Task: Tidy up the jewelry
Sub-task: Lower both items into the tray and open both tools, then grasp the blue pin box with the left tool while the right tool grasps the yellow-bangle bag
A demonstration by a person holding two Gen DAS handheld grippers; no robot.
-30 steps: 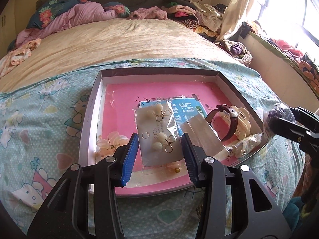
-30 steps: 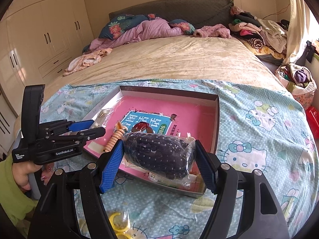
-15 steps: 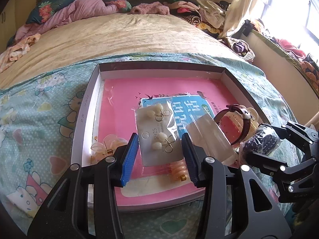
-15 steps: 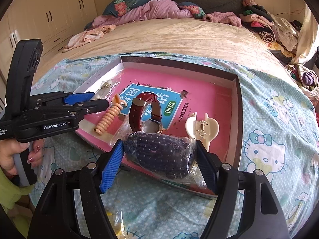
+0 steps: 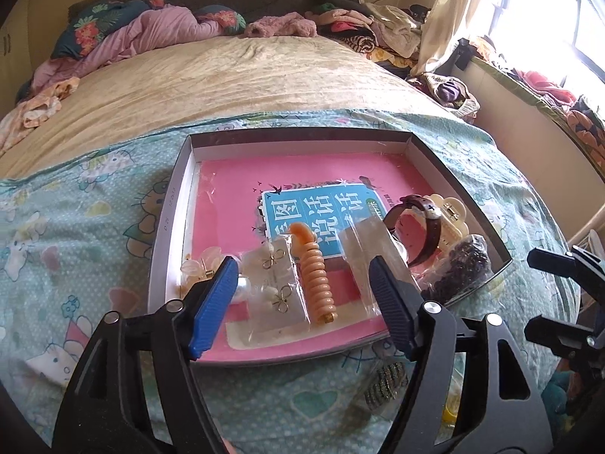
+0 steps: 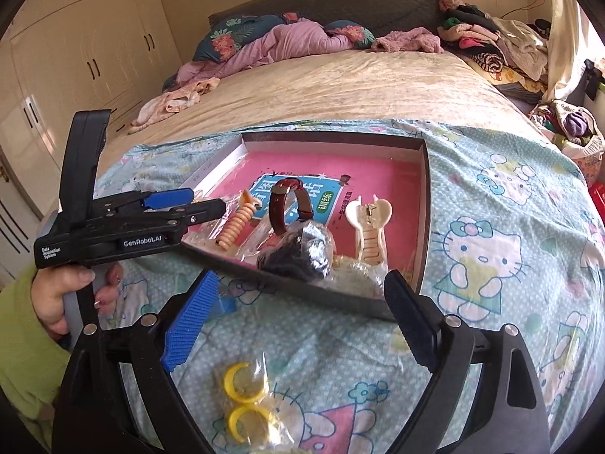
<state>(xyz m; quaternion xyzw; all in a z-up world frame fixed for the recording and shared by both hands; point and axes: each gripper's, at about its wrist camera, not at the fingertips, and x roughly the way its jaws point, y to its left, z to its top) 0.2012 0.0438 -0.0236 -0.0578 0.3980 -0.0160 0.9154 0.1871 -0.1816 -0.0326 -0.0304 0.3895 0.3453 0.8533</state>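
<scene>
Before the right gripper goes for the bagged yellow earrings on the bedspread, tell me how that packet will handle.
The yellow earrings sit in a thin clear bag, so it probably crumples and slips between pads. It looks light. The soft bedspread may give under a downward press.

Strong daylight comes in from the window [image 5: 584,19] at the upper right of my left view, and there the picture burns out to white. The curtain [image 5: 446,19] beside it glows too. The bed [image 5: 227,87] is bright and evenly lit, with only soft shadows. The plastic bags in the tray [image 5: 177,196] give small glares. In my right view the light also enters from the right edge, while the wardrobe [image 6: 75,56] at the upper left stays a little dimmer. Both views are sharp in the middle. The fisheye lens bends straight lines strongly near the edges, and the corners are black. My claws at the bottom look dark against the bright cover.
</scene>
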